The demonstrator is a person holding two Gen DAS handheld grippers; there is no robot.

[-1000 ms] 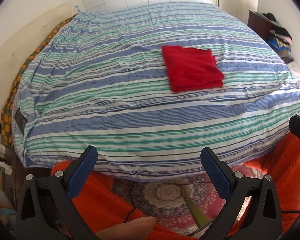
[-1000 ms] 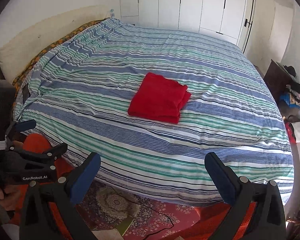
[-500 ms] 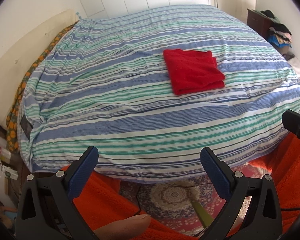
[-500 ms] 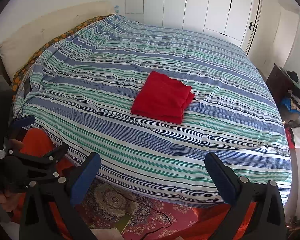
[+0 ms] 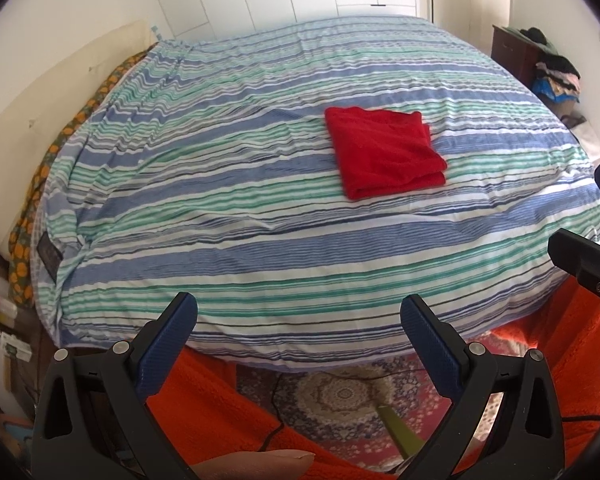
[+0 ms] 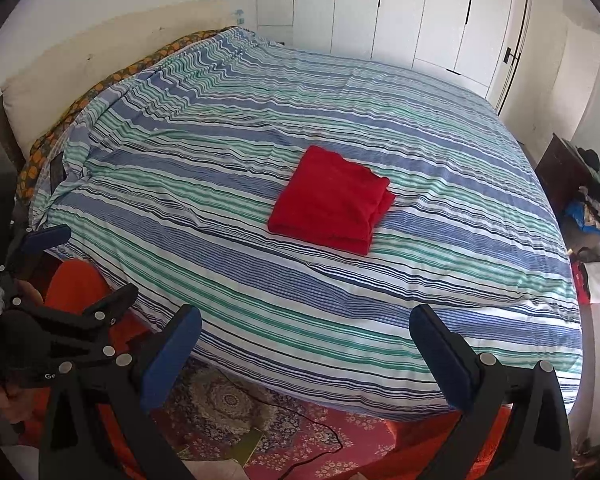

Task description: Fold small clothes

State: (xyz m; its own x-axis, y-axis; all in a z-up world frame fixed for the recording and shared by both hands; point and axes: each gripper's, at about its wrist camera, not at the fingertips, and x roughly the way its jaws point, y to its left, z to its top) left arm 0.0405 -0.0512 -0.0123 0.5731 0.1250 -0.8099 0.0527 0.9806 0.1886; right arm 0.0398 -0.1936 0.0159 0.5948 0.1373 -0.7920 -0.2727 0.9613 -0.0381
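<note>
Pulled back from the folded red cloth (image 5: 384, 152) mid striped bed (image 5: 260, 240); both fingers (image 5: 432, 344) (image 6: 444, 356) apart, empty. Looks done.

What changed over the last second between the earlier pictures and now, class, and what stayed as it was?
Both cameras drew back slightly from the striped blue, green and white bed cover, which shows a little more room. Nothing was gripped or released. The folded red cloth lies unmoved, and the left gripper and right gripper stay open and empty.

Red garment (image 5: 384, 151) (image 6: 331, 201): folded into a flat rectangle, lying well ahead of both sets of open jaws, untouched.
</note>
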